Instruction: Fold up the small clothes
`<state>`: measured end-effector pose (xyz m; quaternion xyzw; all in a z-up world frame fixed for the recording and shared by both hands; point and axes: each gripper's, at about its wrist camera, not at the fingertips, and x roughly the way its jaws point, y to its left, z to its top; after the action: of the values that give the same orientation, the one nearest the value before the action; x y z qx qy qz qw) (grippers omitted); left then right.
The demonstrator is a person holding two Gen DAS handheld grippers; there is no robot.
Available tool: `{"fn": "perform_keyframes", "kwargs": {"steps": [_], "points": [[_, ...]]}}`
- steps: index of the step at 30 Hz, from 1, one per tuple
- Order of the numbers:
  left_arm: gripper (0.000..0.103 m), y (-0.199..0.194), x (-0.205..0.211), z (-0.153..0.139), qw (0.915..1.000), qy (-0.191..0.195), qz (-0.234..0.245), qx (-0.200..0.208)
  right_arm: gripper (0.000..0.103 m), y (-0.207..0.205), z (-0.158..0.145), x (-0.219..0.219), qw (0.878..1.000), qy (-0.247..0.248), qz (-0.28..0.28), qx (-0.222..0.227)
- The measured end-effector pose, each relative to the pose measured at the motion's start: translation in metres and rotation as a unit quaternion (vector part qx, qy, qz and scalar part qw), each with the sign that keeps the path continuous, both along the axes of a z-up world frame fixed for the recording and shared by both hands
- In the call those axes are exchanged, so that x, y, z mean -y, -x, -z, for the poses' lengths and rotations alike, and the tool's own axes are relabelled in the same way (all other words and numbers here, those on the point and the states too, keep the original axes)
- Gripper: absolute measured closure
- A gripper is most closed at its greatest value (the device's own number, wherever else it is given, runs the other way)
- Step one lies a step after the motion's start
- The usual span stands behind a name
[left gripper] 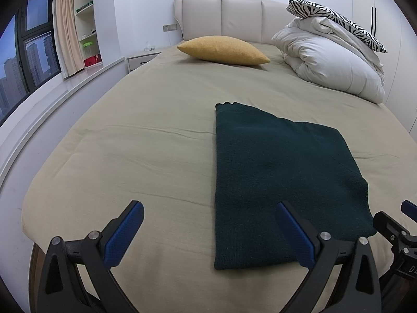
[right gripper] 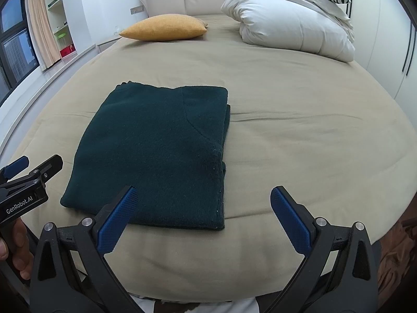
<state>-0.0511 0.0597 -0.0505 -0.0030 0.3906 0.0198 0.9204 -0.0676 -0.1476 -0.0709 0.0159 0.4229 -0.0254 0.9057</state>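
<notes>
Left wrist view
Left tool (left gripper: pixel 209 223): blue pads spread wide apart, holding nothing, poised over the near edge of the bed (left gripper: pixel 146 109).
Green garment (left gripper: pixel 276 182): dark knit, folded into a flat rectangle, lying on the bed close to its near edge; the tool's right pad overlaps the near end of it in view, contact unclear.
Right tool (left gripper: pixel 402 224): only part shows at the right frame border, just beside the garment's near right corner.
Far end of the bed: yellow cushion (left gripper: pixel 222 50), white duvet (left gripper: pixel 331 62) with a zebra pillow (left gripper: pixel 336 20) on top.

Right wrist view
Right tool (right gripper: pixel 204 212): pads wide apart, empty, over the bed's near edge beside the garment's near right corner.
Green garment (right gripper: pixel 156 154): layered edges visible along its right side, so several folds look done.
Left tool (right gripper: pixel 31 169): at the garment's near left corner; I cannot tell its opening from here.

Step in hand: judged a pause between folds, or the finish.
Next move: if another fold is wanted, each tool would need to pinch a near corner and carry it to the far edge, keeping the layers aligned.
</notes>
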Motion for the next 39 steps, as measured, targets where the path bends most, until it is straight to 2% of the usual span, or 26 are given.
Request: {"fn": "perform_keyframes", "kwargs": {"steps": [39], "points": [[0.0,0.0026,0.003,0.0,1.0,0.0,0.0,0.0,0.0,0.0029,0.0041,-0.0049,1.0,-0.008,0.004,-0.003]]}}
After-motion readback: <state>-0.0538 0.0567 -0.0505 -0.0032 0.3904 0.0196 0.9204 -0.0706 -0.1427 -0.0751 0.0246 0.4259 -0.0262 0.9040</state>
